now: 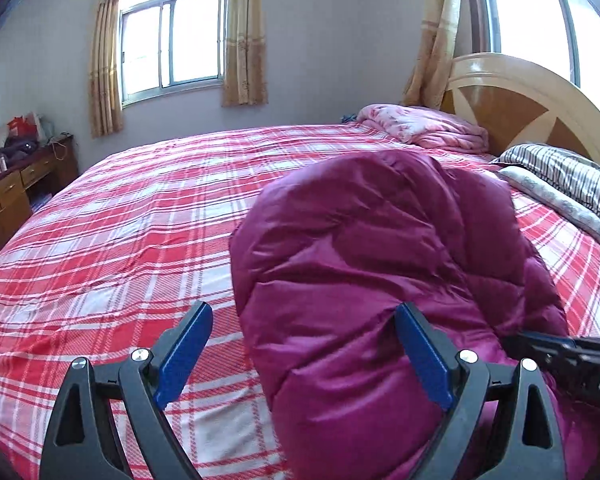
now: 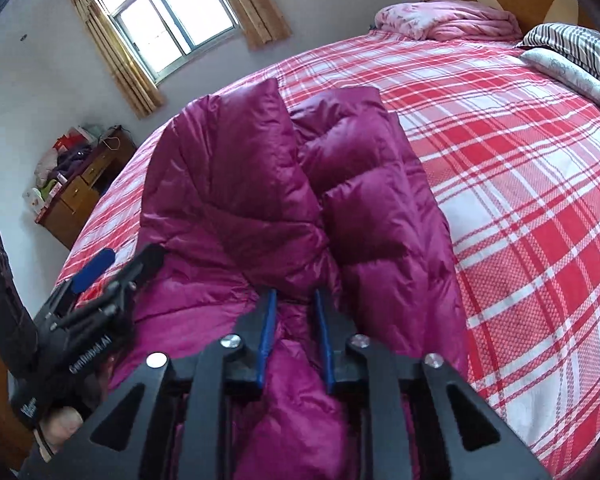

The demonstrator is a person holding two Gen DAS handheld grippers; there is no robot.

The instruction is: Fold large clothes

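A magenta quilted down jacket (image 1: 380, 264) lies on the bed with the red plaid sheet (image 1: 120, 232). In the right wrist view the jacket (image 2: 260, 184) has both sleeves folded over its middle. My left gripper (image 1: 303, 312) is open, its blue pads spread over the jacket's near left edge, holding nothing. It also shows at the left of the right wrist view (image 2: 100, 264). My right gripper (image 2: 295, 300) is nearly closed, pinching a fold of the jacket's near edge between its blue pads. Its black body shows in the left wrist view (image 1: 572, 352).
A pink folded quilt (image 1: 420, 126) and a striped pillow (image 1: 568, 168) lie by the wooden headboard (image 1: 512, 96). A wooden desk (image 1: 24, 188) with clutter stands by the far wall. The plaid sheet (image 2: 520, 200) stretches right of the jacket.
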